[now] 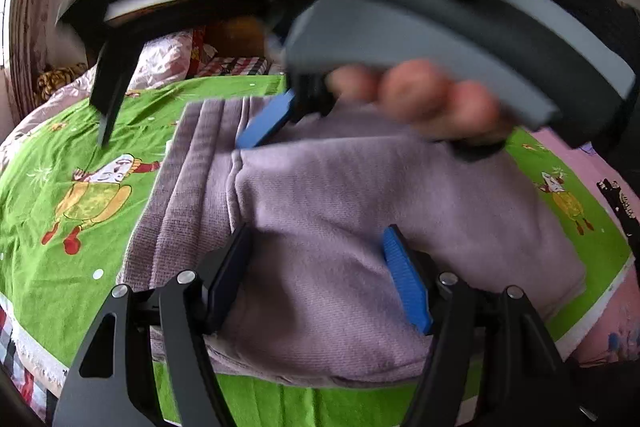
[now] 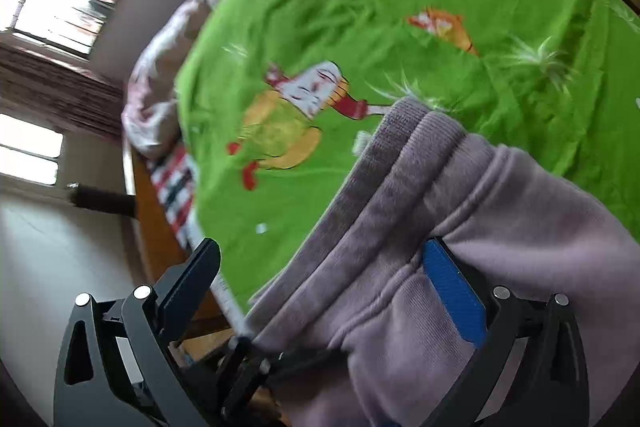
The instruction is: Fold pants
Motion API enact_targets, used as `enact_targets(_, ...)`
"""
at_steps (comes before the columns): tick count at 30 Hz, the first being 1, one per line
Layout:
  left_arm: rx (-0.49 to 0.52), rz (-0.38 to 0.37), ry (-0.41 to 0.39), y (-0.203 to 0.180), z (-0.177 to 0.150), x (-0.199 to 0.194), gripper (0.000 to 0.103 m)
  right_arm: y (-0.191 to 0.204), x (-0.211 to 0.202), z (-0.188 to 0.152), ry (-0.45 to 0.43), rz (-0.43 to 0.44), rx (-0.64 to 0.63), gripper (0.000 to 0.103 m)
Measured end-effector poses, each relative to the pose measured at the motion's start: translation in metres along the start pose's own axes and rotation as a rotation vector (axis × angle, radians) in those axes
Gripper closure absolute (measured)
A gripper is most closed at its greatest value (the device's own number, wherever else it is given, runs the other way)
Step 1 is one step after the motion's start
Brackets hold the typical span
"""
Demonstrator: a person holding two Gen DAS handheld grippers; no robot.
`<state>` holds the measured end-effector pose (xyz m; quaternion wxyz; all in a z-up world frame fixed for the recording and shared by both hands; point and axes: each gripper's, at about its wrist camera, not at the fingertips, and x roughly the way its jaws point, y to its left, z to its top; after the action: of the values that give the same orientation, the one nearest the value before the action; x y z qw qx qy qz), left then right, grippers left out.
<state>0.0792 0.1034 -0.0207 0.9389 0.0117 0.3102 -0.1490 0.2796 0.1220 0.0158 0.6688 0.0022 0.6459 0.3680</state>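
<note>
Bed (image 1: 24,311) w/ wooden frame, checked sheet showing at the edge, pink floral quilt along the far side. Green cartoon-print cover (image 1: 100,227) spread over the top. Folded lilac pants (image 1: 320,211) lie directly on the green cover, ribbed waistband twd the far-left.

So there's one pair of lilac pants (image 1: 320,195), one green cartoon bedsheet (image 1: 80,155), and two tools (image 1: 316,279) (image 2: 320,291).

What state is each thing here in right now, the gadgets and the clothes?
Left gripper: jaws open, straddling the fabric.
Right gripper: jaws open, blurred.
Purple pants: folded over, lying on the sheet.
Green sheet: spread on the bed, lightly wrinkled.
</note>
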Motion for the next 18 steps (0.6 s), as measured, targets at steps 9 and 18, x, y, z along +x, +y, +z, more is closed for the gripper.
enact_targets(9,0.013,0.062,-0.013,-0.006,0.001,0.002,0.035,-0.006,0.001,-0.01,-0.039,0.059,0.027,0.004)
enact_targets(18,0.045,-0.019,0.02,-0.02,0.064,-0.039,0.003,-0.028,-0.161,-0.066,-0.43,0.29,-0.087,0.004)
